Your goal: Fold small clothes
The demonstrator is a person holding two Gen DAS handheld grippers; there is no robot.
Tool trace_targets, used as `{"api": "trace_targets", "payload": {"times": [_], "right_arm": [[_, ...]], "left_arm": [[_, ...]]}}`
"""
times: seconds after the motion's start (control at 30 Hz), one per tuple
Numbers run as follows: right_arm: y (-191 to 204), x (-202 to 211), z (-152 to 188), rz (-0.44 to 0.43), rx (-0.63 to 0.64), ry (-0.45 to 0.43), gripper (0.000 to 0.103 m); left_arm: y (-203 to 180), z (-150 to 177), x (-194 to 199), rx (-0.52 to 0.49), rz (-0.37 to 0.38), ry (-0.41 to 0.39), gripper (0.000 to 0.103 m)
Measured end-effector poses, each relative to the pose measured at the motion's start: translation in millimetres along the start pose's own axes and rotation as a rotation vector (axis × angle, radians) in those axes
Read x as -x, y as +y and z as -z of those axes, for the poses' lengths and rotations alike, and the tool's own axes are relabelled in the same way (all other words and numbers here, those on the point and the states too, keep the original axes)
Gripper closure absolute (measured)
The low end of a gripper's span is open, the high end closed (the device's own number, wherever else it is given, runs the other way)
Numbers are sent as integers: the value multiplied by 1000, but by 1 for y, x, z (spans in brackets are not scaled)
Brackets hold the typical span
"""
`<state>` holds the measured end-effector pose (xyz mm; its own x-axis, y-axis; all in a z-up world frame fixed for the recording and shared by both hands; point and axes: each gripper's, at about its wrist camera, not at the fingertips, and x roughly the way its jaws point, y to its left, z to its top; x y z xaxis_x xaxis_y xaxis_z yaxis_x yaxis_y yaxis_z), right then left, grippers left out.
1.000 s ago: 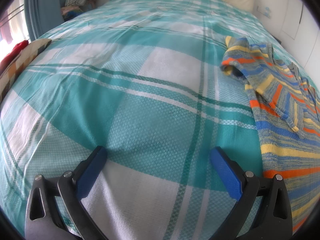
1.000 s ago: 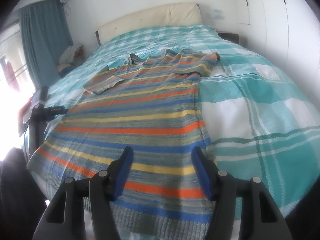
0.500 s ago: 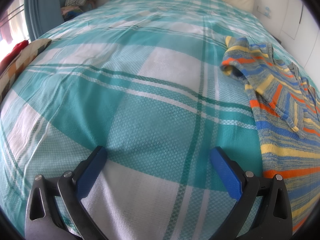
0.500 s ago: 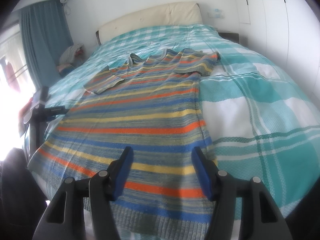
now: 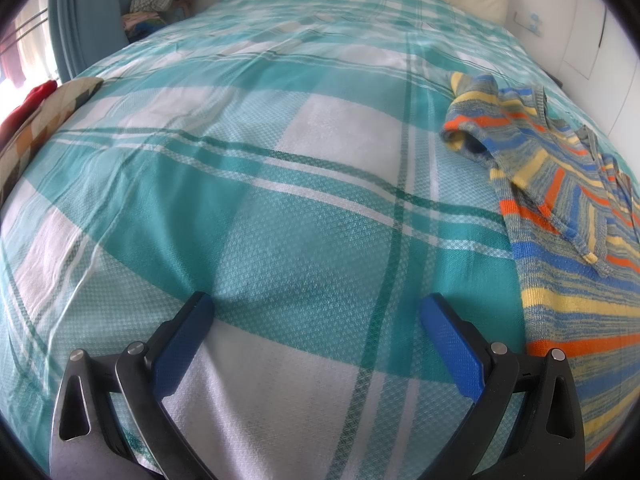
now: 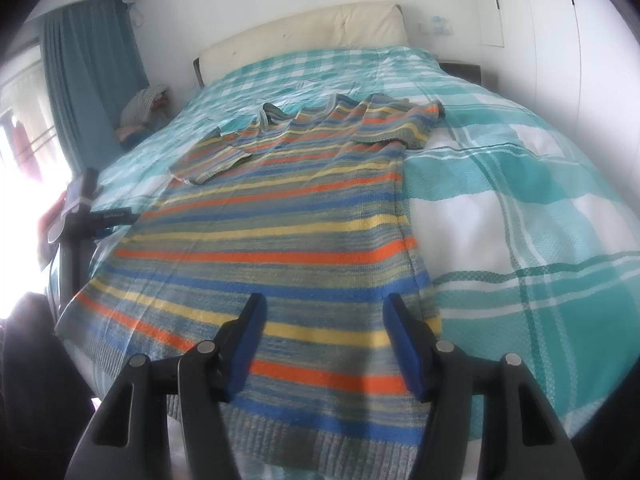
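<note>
Checked teal-and-white bedding [image 5: 304, 240] fills both views. Nearest, the right hand-held gripper [image 6: 324, 320] hangs over the sweater's lower body with its jaws partly apart and nothing between them; the left hand-held gripper [image 5: 316, 312] stands wide open over bare bedding, clear of the knit. A striped sweater [image 6: 280, 232] lies flat, hem at the near bed edge, sleeves folded in farther up. Open bedding flanks it on both sides. Beyond are the headboard [image 6: 304, 36] and curtain [image 6: 92, 60].
</note>
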<state>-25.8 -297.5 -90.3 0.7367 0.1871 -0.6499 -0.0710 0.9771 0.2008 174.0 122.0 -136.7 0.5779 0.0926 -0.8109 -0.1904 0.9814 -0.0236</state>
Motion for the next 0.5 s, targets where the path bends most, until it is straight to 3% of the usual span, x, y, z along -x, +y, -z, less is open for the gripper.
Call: {"api": "trace_targets", "payload": {"times": [0.5], "right_arm": [[1,0,1,0,0,2,43]], "left_arm": [[0,0,0,0,0,0,0]]}}
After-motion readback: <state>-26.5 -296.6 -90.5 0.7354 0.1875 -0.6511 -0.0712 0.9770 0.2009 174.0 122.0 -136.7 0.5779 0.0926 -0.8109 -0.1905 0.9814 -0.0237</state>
